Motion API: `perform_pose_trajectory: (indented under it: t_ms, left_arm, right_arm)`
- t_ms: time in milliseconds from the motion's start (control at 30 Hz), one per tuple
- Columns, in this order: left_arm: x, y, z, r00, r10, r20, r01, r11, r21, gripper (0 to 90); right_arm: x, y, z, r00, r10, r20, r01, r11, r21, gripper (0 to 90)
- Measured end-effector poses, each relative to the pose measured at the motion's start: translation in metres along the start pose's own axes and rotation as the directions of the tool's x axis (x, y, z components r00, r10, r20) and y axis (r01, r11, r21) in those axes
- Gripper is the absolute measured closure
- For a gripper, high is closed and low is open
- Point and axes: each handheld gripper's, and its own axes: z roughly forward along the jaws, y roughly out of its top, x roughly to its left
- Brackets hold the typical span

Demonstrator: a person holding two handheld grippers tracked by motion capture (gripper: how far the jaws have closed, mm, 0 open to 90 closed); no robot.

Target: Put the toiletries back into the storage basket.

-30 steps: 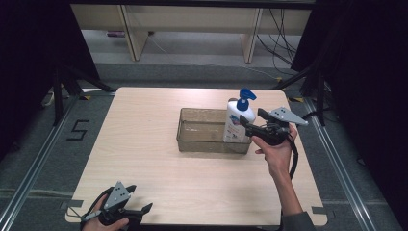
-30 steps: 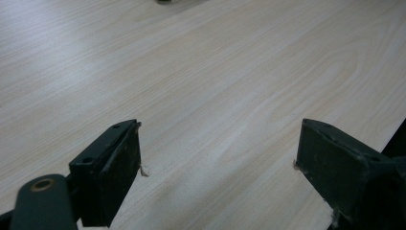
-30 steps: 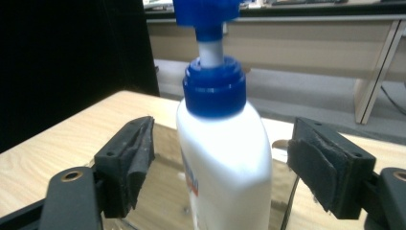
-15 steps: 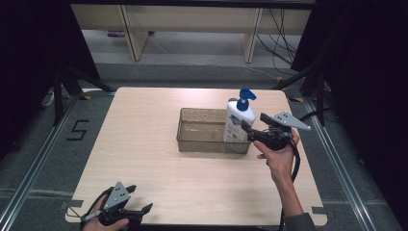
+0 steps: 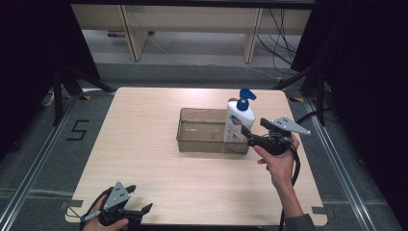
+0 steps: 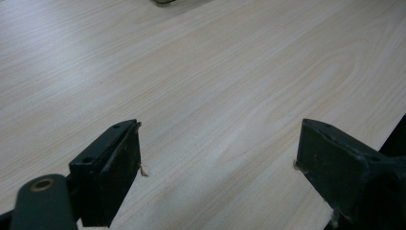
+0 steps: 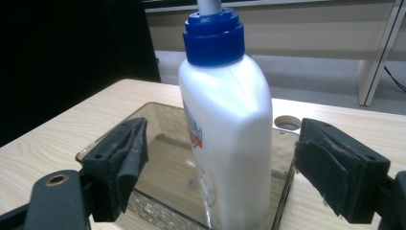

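A white pump bottle point(image 5: 238, 120) with a blue cap stands upright inside the right end of a clear plastic tray point(image 5: 199, 144) at mid-table. My right gripper point(image 5: 247, 134) comes at it from the right, held level. In the right gripper view the bottle point(image 7: 230, 134) stands between the jaws of the right gripper point(image 7: 222, 143), which is open and has just been opening; both pads are off the bottle's sides. The tray's point(image 7: 158, 211) near rim lies under the jaws. My left gripper point(image 5: 142, 211) rests open at the table's near left edge, and the left gripper point(image 6: 218, 143) has only bare wood between its jaws.
The light wooden table point(image 5: 144, 125) has a round hole point(image 7: 287, 123) just beyond the tray. Dark floor, metal rails and black stands ring the table. Pale shelving point(image 5: 192, 19) stands at the back.
The right hand has eased back slightly toward the near edge, and its jaws stand off the bottle. The bottle stays upright in the tray. The left gripper has not moved.
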Motion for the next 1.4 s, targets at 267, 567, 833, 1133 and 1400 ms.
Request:
perform_pose_trajectory:
  t_ms: [267,567,833,1133,1400]
  left_arm:
    - [0.000,0.000,-0.001,1.0000,-0.001,0.000,0.001,1.0000,-0.006,14.8]
    - [0.000,0.000,-0.002,0.9999,-0.012,-0.008,0.012,0.9999,-0.005,14.8]
    - [0.001,0.000,-0.002,1.0000,-0.008,-0.004,0.008,1.0000,0.005,14.8]
    - [0.001,0.000,-0.002,1.0000,0.002,-0.004,-0.002,0.9999,0.012,14.8]
    - [0.000,-0.001,-0.001,0.9999,-0.013,-0.004,0.013,0.9999,-0.004,14.8]
  right_arm:
    - [0.001,-0.005,-0.001,0.9999,-0.010,-0.007,0.010,1.000,0.008,18.1]
    - [0.002,-0.010,-0.005,1.0000,0.001,-0.007,-0.001,1.000,0.007,17.7]
    - [0.003,-0.016,-0.009,0.9998,0.018,-0.012,-0.018,0.999,0.034,17.7]
    - [0.004,-0.017,-0.015,0.9998,0.014,-0.016,-0.014,0.999,0.029,17.7]
    - [0.008,-0.020,-0.015,0.9994,0.019,-0.028,-0.018,0.999,0.035,17.7]
